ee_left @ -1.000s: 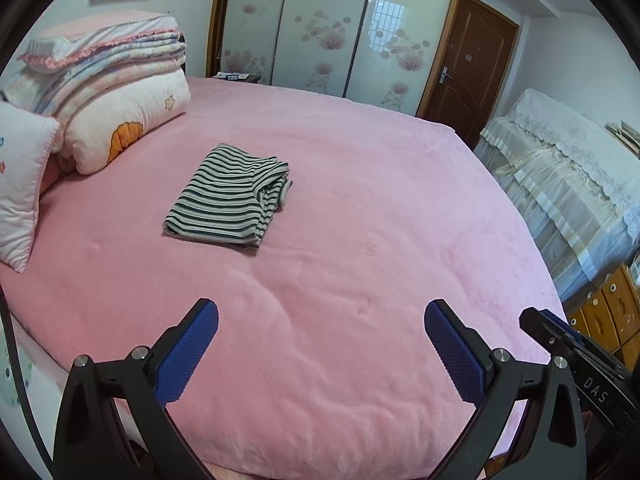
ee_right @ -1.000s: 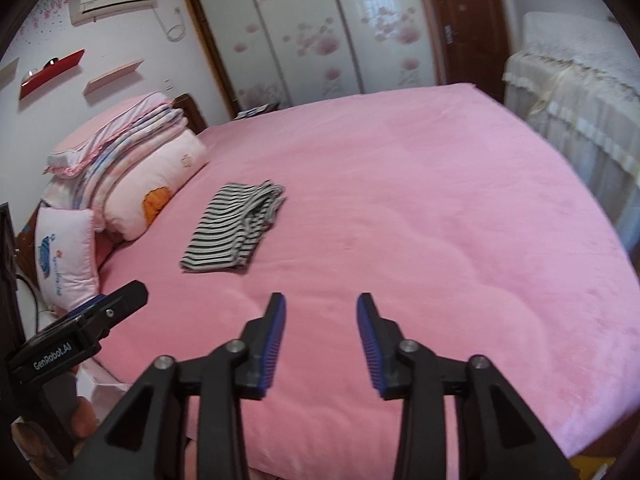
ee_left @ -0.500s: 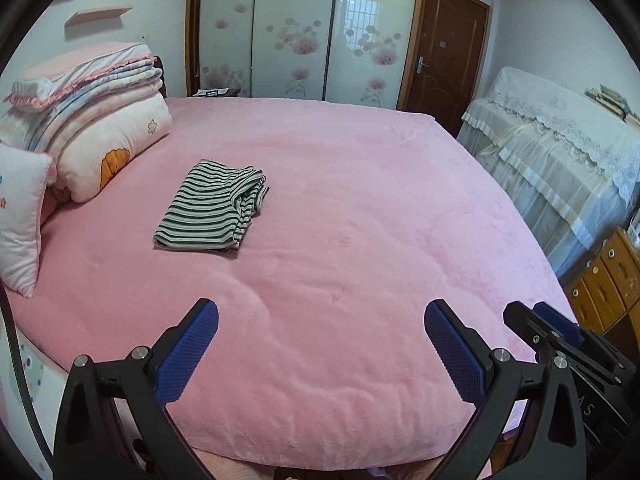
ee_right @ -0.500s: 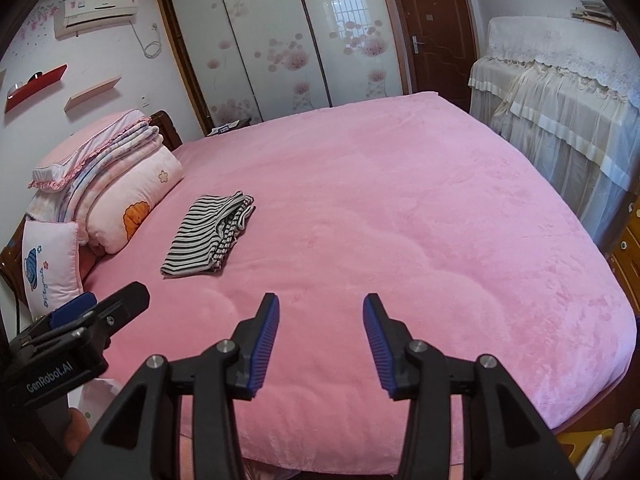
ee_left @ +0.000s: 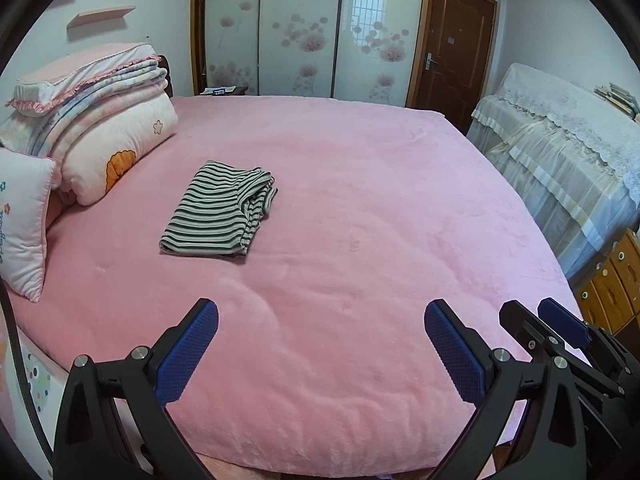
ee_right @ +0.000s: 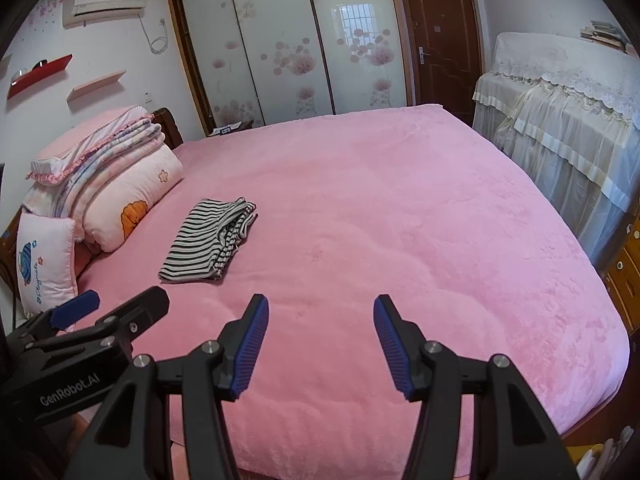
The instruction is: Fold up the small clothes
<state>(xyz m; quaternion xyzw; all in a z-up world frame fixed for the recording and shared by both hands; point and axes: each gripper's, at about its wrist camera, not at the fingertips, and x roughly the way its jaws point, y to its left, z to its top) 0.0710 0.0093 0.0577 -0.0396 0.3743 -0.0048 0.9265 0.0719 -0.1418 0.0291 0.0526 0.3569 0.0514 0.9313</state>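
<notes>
Since the earlier frames, both grippers had drawn back toward the near edge of the bed, and the right gripper (ee_right: 321, 320) had opened its jaws wider. It held nothing, with bare pink bedspread (ee_right: 400, 220) showing between its blue pads (ee_right: 250, 344). The left gripper (ee_left: 321, 328) was spread very wide and also empty.

The folded striped garment (ee_left: 218, 216) lay flat on the bedspread at about 11 o'clock from the left gripper, well apart from both tools. In the right wrist view it (ee_right: 210, 242) sat at about 10 o'clock. Beside it, near the headboard, were stacked quilts (ee_left: 100, 120) and a small white pillow (ee_left: 22, 220), not touching the garment.
</notes>
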